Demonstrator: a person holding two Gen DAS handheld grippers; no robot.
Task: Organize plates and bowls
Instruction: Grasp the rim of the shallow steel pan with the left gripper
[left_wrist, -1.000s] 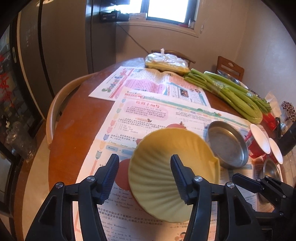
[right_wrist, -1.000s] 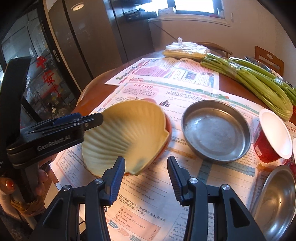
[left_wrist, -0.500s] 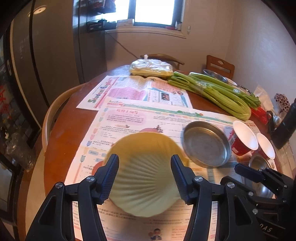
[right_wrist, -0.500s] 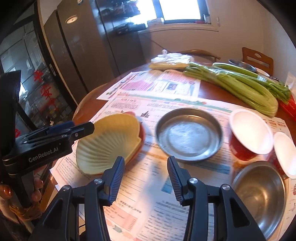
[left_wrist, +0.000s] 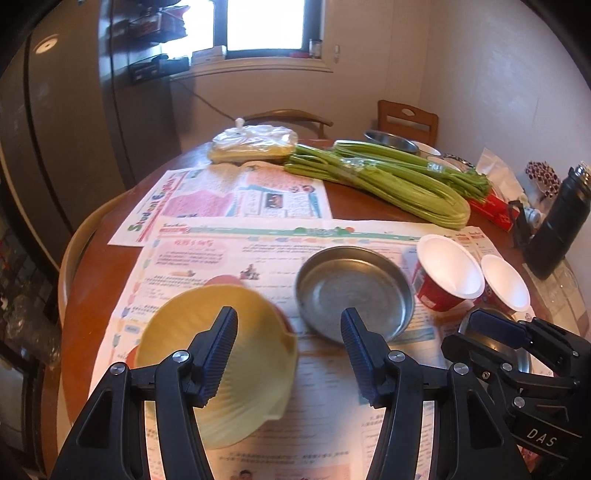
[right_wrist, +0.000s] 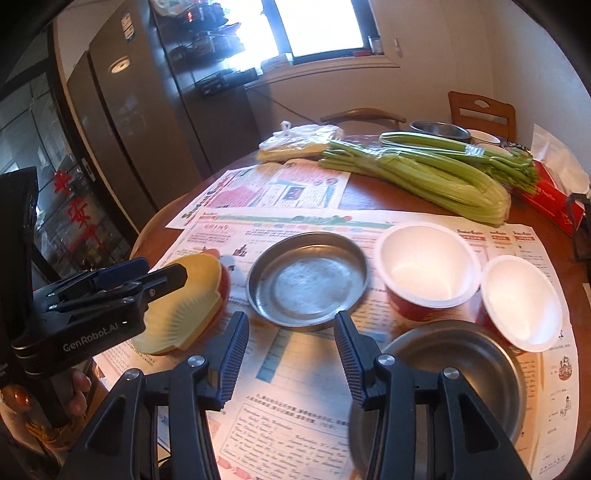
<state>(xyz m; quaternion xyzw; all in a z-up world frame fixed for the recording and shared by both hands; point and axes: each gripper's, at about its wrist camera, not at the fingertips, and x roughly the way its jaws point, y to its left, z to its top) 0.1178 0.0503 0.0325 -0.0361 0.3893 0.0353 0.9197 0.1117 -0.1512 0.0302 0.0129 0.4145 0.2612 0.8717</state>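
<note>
One yellow shell-shaped plate (left_wrist: 258, 317) sits on a red plate (right_wrist: 223, 284) at the near left of the table (left_wrist: 92, 295), on newspaper (left_wrist: 221, 258). Beside it lie one flat metal plate (left_wrist: 351, 291), one metal bowl (right_wrist: 461, 369) and two red cups (right_wrist: 424, 258) (right_wrist: 521, 299). The left gripper (left_wrist: 289, 315) has its fingers spread, pinching nothing. The right gripper (right_wrist: 290, 317) has its fingers apart over bare paper.

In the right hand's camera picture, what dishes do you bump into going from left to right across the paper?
Yellow shell plate → flat metal pan → big red cup → small red cup. The metal bowl sits nearer the camera, below both cups, so it has no clear place in the row.
</note>
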